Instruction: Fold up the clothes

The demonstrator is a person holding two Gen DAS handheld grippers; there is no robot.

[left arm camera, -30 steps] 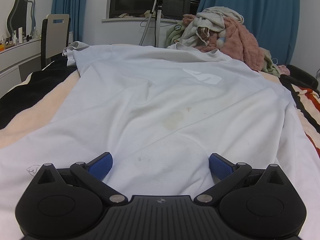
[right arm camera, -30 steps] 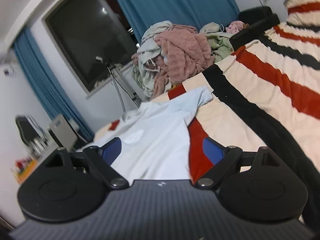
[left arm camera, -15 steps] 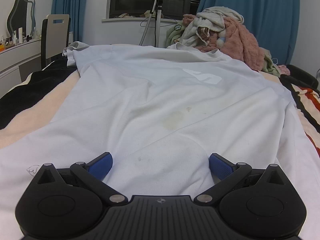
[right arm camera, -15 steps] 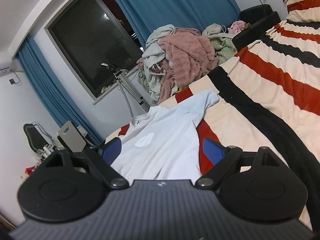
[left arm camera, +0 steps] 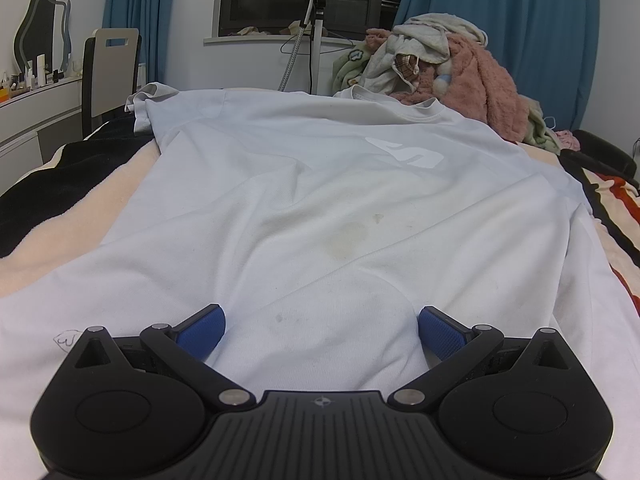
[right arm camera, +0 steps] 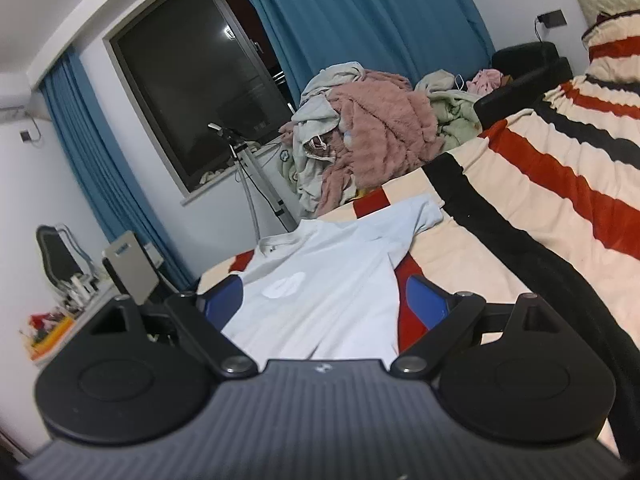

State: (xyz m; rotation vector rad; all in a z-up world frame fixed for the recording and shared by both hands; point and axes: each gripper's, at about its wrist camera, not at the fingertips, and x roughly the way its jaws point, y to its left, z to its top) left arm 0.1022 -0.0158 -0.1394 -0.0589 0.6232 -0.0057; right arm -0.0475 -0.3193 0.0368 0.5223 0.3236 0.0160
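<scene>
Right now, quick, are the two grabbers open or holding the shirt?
Left gripper: open, over the white T-shirt, gripping nothing.
Right gripper: open, empty.

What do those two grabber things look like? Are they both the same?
Yes, they look alike. The left gripper and right gripper each have a black ribbed body with a small round crosshair mark in the middle, two big round black discs at the sides, and angled black link arms joined by silver pins. Their fingertips carry bright blue textured pads. No cables, sleeves or hands show.
</scene>
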